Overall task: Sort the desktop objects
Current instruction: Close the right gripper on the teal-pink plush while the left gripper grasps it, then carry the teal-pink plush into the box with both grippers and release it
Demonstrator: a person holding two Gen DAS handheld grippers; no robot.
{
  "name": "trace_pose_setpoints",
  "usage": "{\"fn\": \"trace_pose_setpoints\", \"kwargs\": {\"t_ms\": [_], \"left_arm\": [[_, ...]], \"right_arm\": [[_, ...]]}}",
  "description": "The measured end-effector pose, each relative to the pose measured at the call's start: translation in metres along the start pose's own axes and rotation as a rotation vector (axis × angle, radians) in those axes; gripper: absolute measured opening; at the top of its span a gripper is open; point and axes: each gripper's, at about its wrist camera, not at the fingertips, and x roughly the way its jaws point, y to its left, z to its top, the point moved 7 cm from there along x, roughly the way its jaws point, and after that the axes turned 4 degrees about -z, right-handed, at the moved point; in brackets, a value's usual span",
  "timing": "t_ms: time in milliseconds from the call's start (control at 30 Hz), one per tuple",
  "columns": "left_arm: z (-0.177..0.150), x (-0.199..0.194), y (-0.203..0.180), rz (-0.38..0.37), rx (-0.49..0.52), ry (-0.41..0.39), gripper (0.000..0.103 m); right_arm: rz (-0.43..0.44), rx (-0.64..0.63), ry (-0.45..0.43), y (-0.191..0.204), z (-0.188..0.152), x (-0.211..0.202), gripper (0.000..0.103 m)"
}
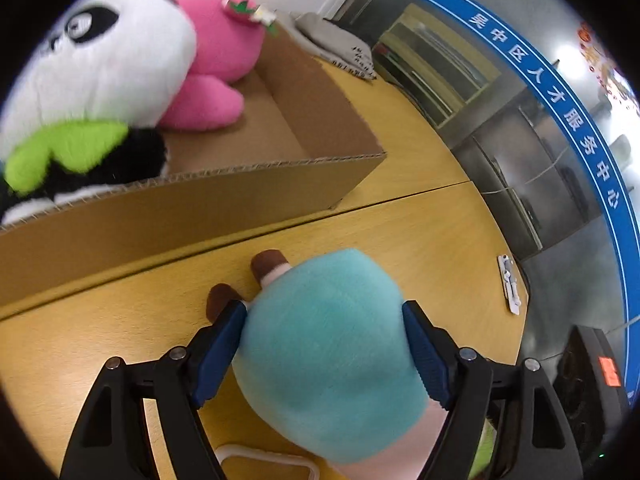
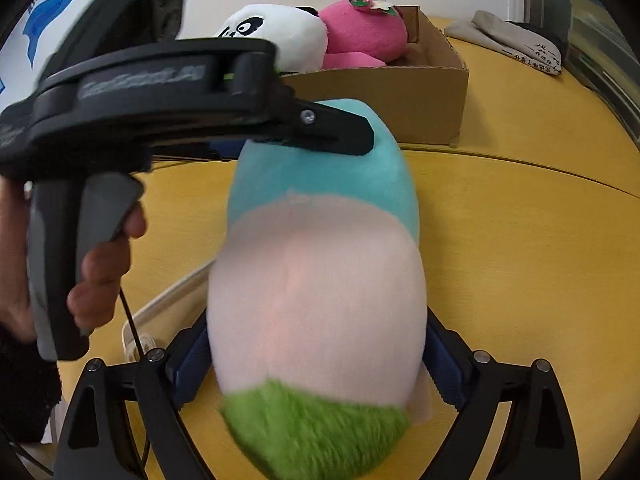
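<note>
A plush toy [image 1: 328, 344], teal and pale pink with a green fuzzy end [image 2: 316, 432] and brown feet [image 1: 268, 264], lies on the yellow table [image 1: 420, 236] in front of a cardboard box [image 1: 240, 196]. My left gripper [image 1: 322, 308] has its blue pads pressed on the toy's teal part. My right gripper [image 2: 316, 324] clasps the pink middle [image 2: 320, 280], and the plush bulges over its pads. In the right wrist view the left gripper's black finger [image 2: 340, 132] lies across the teal end, held by a hand [image 2: 100, 272].
The cardboard box [image 2: 400, 96] holds a panda plush [image 1: 100, 60] and a pink plush [image 1: 216, 52]. A grey folded cloth [image 2: 516, 40] lies behind the box. A small white object [image 1: 510, 284] sits near the table's right edge. A white cable loop [image 2: 168, 296] lies under the toy.
</note>
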Motion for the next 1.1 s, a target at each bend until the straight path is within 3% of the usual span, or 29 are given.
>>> {"fn": "trace_pose_setpoints", "kwargs": {"t_ms": [167, 267, 367, 467, 567, 700, 800, 900, 1000, 1100], "left_arm": [[-0.005, 0.004, 0.000, -0.040, -0.015, 0.002, 0.076], [-0.005, 0.000, -0.006, -0.029, 0.004, -0.014, 0.070], [-0.001, -0.014, -0.011, -0.033, 0.012, -0.044, 0.063], [0.016, -0.044, -0.036, -0.029, 0.081, -0.114, 0.062], [0.052, -0.088, -0.076, -0.020, 0.218, -0.217, 0.062], [0.129, -0.119, -0.105, 0.029, 0.370, -0.283, 0.062], [0.192, -0.109, -0.093, 0.073, 0.415, -0.270, 0.062], [0.238, -0.076, -0.059, 0.076, 0.370, -0.225, 0.062], [0.256, -0.036, -0.021, 0.083, 0.325, -0.168, 0.062], [0.257, 0.005, 0.012, 0.076, 0.297, -0.100, 0.063]], "right_arm": [[-0.027, -0.032, -0.065, -0.003, 0.006, -0.024, 0.093], [-0.031, -0.065, -0.031, 0.003, 0.004, -0.013, 0.078], [-0.026, -0.057, -0.065, 0.005, 0.005, -0.018, 0.068], [-0.007, -0.048, -0.164, 0.009, 0.013, -0.036, 0.066], [-0.036, -0.092, -0.309, 0.019, 0.036, -0.074, 0.066], [-0.071, -0.134, -0.490, 0.017, 0.100, -0.107, 0.067], [-0.068, -0.133, -0.566, 0.005, 0.156, -0.103, 0.067], [-0.100, -0.153, -0.586, -0.010, 0.199, -0.069, 0.067], [-0.126, -0.153, -0.550, -0.025, 0.216, -0.025, 0.067], [-0.154, -0.131, -0.477, -0.034, 0.212, 0.016, 0.067]]}}
